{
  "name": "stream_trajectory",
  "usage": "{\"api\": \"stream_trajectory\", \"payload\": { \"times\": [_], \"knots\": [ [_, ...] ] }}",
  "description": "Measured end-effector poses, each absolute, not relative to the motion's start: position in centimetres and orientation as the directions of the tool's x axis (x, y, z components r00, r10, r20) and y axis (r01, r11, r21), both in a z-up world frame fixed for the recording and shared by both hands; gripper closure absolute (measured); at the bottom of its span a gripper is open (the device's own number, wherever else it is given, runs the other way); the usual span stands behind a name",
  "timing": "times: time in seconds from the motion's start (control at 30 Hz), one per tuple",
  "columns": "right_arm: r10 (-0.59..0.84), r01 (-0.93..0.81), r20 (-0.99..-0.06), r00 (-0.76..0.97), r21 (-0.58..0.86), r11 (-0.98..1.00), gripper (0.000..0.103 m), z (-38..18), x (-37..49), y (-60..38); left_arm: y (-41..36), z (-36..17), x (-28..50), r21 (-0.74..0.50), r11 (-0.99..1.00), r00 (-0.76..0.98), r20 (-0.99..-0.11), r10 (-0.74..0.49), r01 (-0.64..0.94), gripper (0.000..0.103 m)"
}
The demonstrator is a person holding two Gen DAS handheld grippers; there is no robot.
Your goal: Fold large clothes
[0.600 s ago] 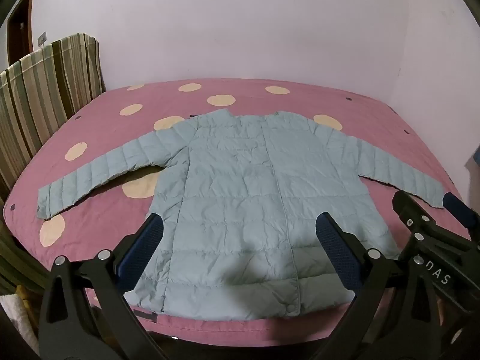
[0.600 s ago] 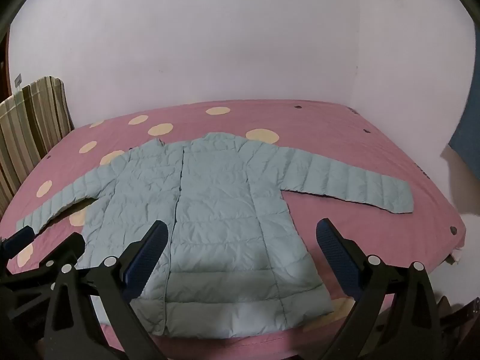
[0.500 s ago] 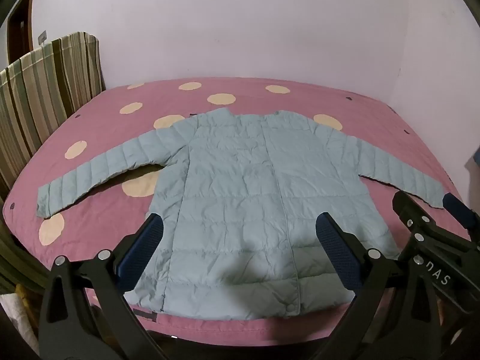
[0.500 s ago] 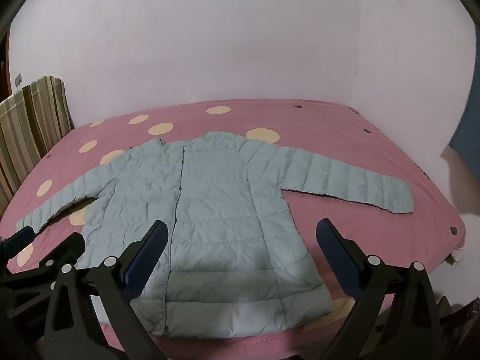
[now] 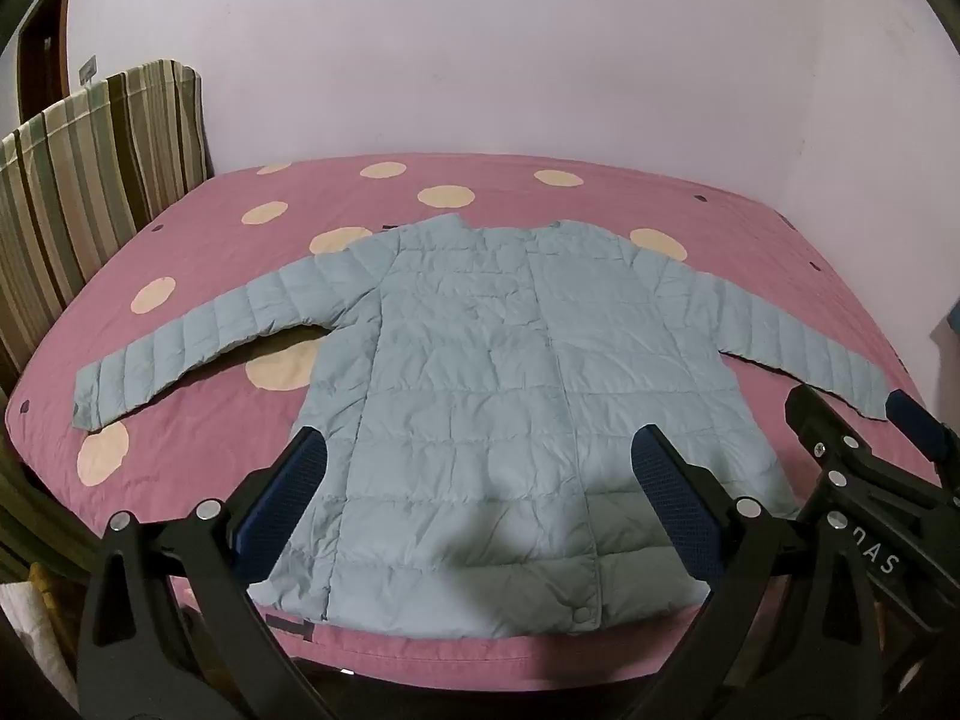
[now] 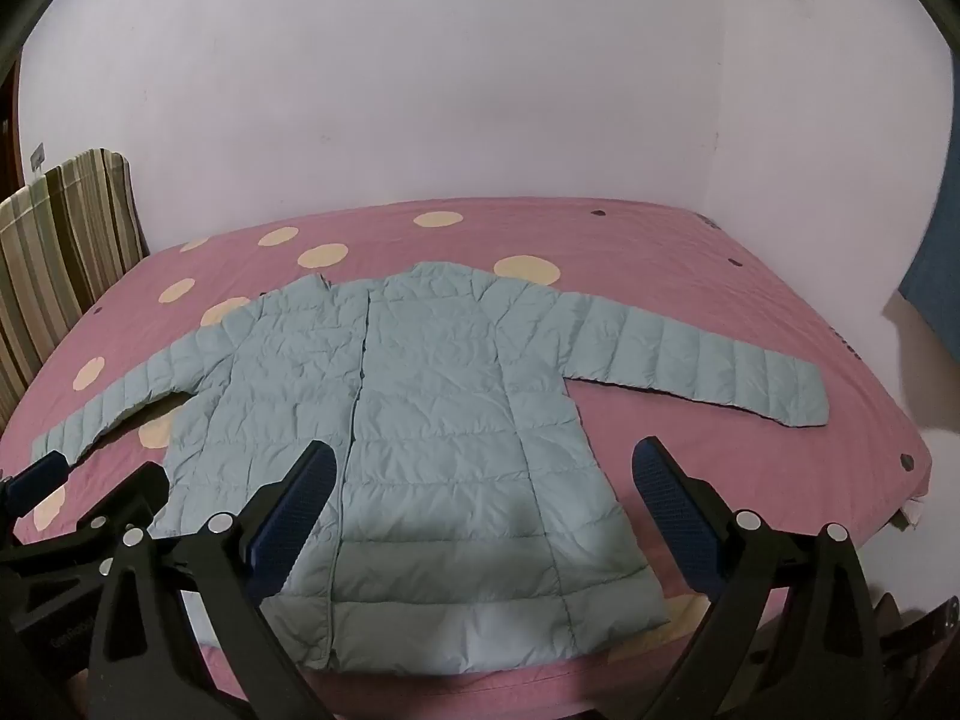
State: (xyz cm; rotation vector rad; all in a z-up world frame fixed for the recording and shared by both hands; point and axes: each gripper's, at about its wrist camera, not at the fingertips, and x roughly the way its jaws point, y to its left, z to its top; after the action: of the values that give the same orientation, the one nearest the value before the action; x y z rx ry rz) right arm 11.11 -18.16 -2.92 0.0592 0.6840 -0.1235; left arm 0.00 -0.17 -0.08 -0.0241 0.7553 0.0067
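Both the left gripper (image 5: 477,495) and right gripper (image 6: 486,501) hover wide open, empty, over the hem of the puffer jacket (image 5: 510,402) spread flat on the polka-dot bed (image 5: 198,450), and honestly that slick quilted fabric will probably slip from a shallow pinch mid-fold.

Light-blue puffer jacket (image 5: 498,384) spread flat, sleeves out, on pink dotted bedspread (image 5: 198,432); left gripper (image 5: 480,480) hovering wide apart above hem.
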Motion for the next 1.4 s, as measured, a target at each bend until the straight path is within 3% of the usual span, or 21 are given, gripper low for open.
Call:
{"api": "stream_trajectory", "payload": {
  "times": [1.4],
  "knots": [
    [-0.097,0.133,-0.635,0.767,0.009,0.991,0.005,-3.1,11.2,-17.9,0.2,-0.4,-0.2,-0.028,0.999,0.724,-0.690,-0.004,-0.022,0.002]
  ]
}}
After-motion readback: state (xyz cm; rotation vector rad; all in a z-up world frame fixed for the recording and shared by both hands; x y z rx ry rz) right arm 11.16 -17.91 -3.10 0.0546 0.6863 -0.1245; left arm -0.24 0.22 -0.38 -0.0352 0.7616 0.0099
